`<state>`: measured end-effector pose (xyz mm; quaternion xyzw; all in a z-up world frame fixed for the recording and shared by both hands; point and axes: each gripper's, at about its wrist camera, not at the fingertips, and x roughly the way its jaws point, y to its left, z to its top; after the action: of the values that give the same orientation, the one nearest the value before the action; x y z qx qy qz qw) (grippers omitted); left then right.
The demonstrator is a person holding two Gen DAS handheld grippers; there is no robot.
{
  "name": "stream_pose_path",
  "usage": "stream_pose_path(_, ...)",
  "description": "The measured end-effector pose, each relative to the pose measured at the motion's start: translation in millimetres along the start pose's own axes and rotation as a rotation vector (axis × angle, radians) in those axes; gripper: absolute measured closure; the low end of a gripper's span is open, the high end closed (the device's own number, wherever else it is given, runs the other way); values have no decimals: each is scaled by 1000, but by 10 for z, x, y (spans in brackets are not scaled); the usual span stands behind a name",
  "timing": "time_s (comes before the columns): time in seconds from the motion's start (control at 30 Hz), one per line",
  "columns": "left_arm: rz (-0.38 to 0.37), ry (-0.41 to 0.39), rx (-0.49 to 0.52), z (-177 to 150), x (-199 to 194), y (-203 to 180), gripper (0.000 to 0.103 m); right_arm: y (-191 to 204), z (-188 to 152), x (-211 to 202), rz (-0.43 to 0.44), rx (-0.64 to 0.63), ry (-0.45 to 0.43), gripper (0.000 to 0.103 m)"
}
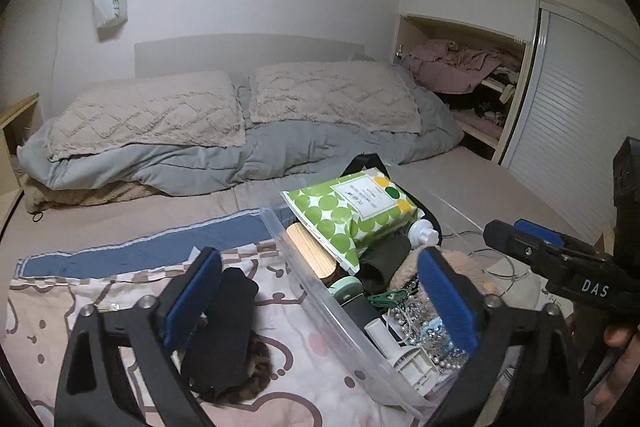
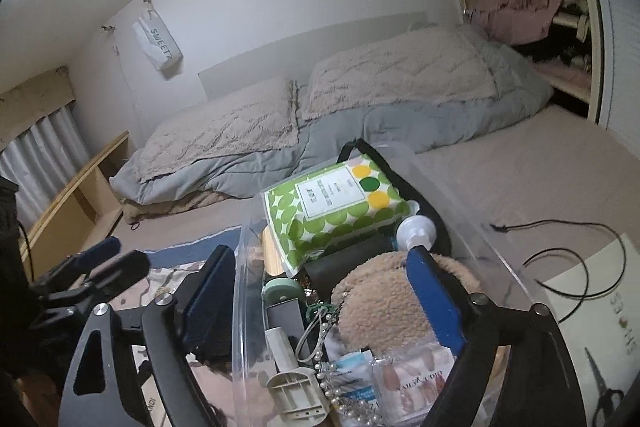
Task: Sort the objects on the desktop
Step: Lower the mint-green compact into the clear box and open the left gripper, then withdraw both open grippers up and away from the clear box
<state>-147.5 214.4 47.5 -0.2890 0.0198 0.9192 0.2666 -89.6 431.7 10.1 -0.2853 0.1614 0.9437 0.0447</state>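
Two grippers are hovering over a clear plastic bin (image 2: pixel 248 227) on the bed: the left gripper (image 1: pixel 320 295) and right gripper (image 2: pixel 324 291) are both standing wide open, jaws empty. We are judging the bin to be the collecting point; it is holding a green-dotted wipes pack (image 2: pixel 332 207), a fuzzy tan pouch (image 2: pixel 380 295) and press-on nails (image 2: pixel 416 379). Only the left view is showing a black case (image 1: pixel 224 327) outside the bin; only the right is showing scissors (image 2: pixel 604 387).
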Motion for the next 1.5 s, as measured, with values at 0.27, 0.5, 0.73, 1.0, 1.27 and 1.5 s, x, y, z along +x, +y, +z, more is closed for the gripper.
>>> stream_pose_path(0.27, 0, -46, 26, -57, -449, -37, 0, 283, -136, -327, -66, -95, -66, 0)
stream_pose_path(0.5, 7, -87, 38, -213, -804, -15, 0, 439, -256, -609, -69, -113, -118, 0)
stream_pose_path(0.73, -4, -104, 31, -378, -1039, 63, 0, 574, -432, -794, -78, -147, -137, 0)
stream_pose_path(1.0, 0, -117, 19, -556, -1187, 163, 0, 683, -673, -932, -92, -174, -131, 0)
stream_pose_path(1.27, 10, -83, 25, -736, -1194, 262, 0, 651, -902, -985, -154, -193, -124, 0)
stream_pose_path(1.5, 8, -57, 38, -880, -1203, 240, 0, 582, -1023, -1007, -164, -179, -114, 0)
